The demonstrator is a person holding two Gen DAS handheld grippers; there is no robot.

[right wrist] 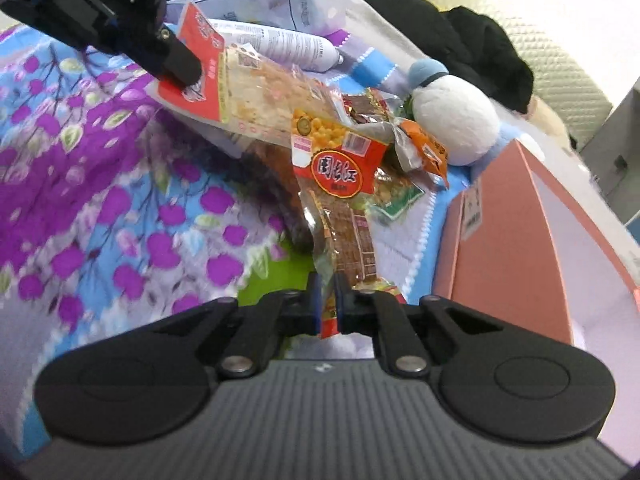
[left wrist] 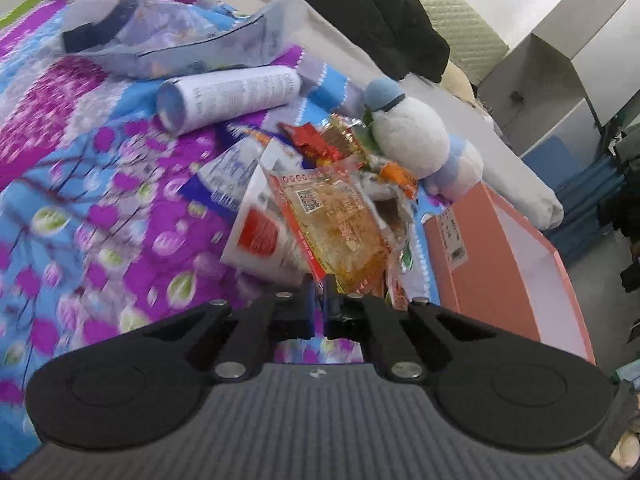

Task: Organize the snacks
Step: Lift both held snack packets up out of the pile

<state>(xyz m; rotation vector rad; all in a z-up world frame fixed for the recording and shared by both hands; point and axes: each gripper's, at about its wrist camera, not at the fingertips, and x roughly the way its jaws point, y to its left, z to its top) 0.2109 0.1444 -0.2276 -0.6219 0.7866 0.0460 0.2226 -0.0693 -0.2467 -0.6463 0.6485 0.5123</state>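
Both grippers grasping snack packets above a floral bedspread.
Left wrist view: left gripper (left wrist: 320,286) clenched on an orange-red packet (left wrist: 340,224), beside the pink box (left wrist: 500,256). Right wrist view: right gripper (right wrist: 328,292) clenched on a brown snack packet (right wrist: 348,236); bedspread (right wrist: 120,200) beneath.

Each camera sits just behind its own hand-held gripper, looking forward and steeply down along the fingers at a bed.

The left view hangs close over the flowered quilt (left wrist: 100,184), with the snack pile (left wrist: 340,184) straight ahead and the pink box (left wrist: 492,276) at right.

The right view looks from nearer the box (right wrist: 512,240), with the left hand-held gripper (right wrist: 176,68) entering at upper left.

Both share the pile, the plush toy (left wrist: 412,136) (right wrist: 452,116), the white tube (left wrist: 228,96) and the box.
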